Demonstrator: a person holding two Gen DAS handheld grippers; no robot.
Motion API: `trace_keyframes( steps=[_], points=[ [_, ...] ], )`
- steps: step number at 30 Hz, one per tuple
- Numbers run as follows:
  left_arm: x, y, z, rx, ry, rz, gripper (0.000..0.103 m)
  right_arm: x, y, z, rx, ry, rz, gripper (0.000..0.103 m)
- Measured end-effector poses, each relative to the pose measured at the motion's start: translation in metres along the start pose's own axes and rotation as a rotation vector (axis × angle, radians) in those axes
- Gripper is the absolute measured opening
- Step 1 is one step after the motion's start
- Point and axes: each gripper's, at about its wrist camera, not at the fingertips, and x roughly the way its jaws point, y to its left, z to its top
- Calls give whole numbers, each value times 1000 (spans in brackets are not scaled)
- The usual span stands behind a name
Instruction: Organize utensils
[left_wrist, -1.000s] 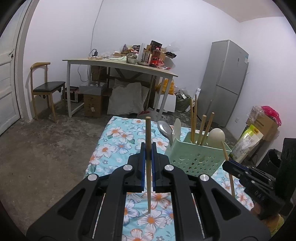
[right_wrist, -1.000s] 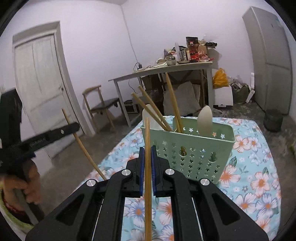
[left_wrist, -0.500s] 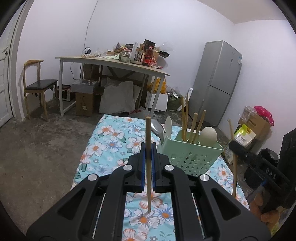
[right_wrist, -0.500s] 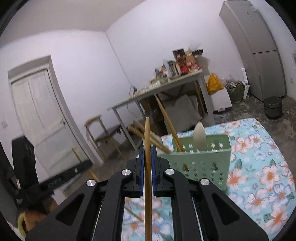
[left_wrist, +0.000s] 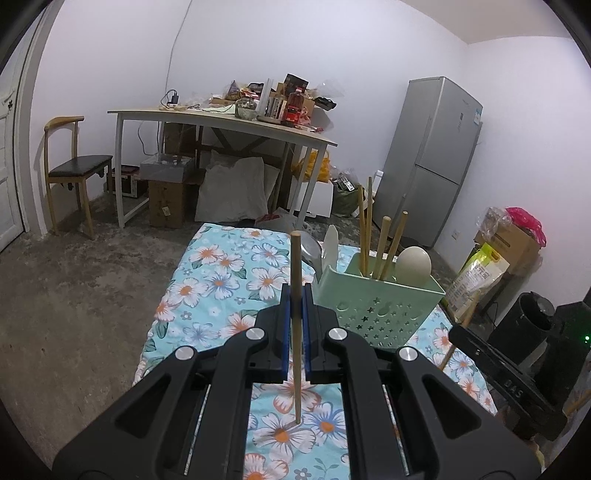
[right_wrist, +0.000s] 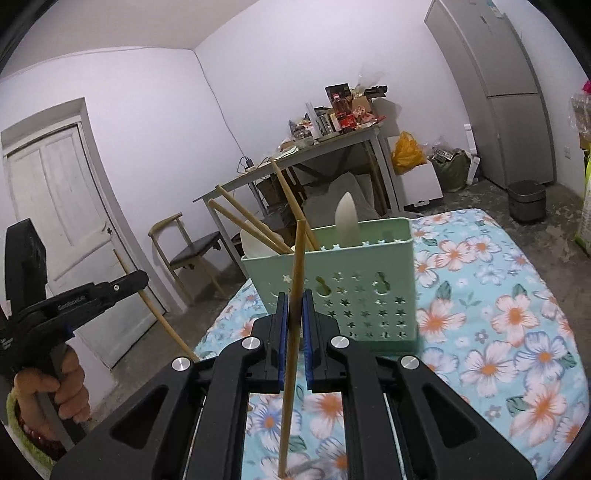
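Observation:
A mint-green perforated utensil basket (left_wrist: 376, 314) (right_wrist: 354, 295) stands on the flowered tablecloth (left_wrist: 221, 273). It holds several wooden chopsticks (left_wrist: 384, 251), a pale spoon (left_wrist: 413, 264) and a white spatula (right_wrist: 347, 221). A metal spoon (left_wrist: 308, 254) lies behind it. My left gripper (left_wrist: 295, 295) is shut on an upright wooden chopstick (left_wrist: 295, 266), left of the basket. My right gripper (right_wrist: 293, 306) is shut on another wooden chopstick (right_wrist: 297, 258), leaning slightly right, just in front of the basket's near wall. Each gripper shows in the other's view, the right gripper (left_wrist: 491, 373) low right and the left gripper (right_wrist: 85, 295) at far left.
Past the cloth lies a bare concrete floor. A cluttered table (left_wrist: 221, 118) with boxes under it stands at the back, a wooden chair (left_wrist: 74, 166) to its left, a grey fridge (left_wrist: 432, 158) to its right. A black bin (right_wrist: 526, 201) sits past the far corner.
My right gripper has dropped and rolled, so its chopstick now leans right and the basket looms closer. The left gripper has kept still with its chopstick.

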Motion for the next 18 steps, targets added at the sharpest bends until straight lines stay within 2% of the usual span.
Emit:
trace_keyframes(
  steps=[9, 18],
  points=[
    [-1, -6, 0, 15, -2, -5, 4, -20, 7, 0, -3, 7, 26, 7],
    [-12, -18, 9, 42, -26, -31, 4, -36, 26, 6, -67, -43, 54, 7]
  ],
)
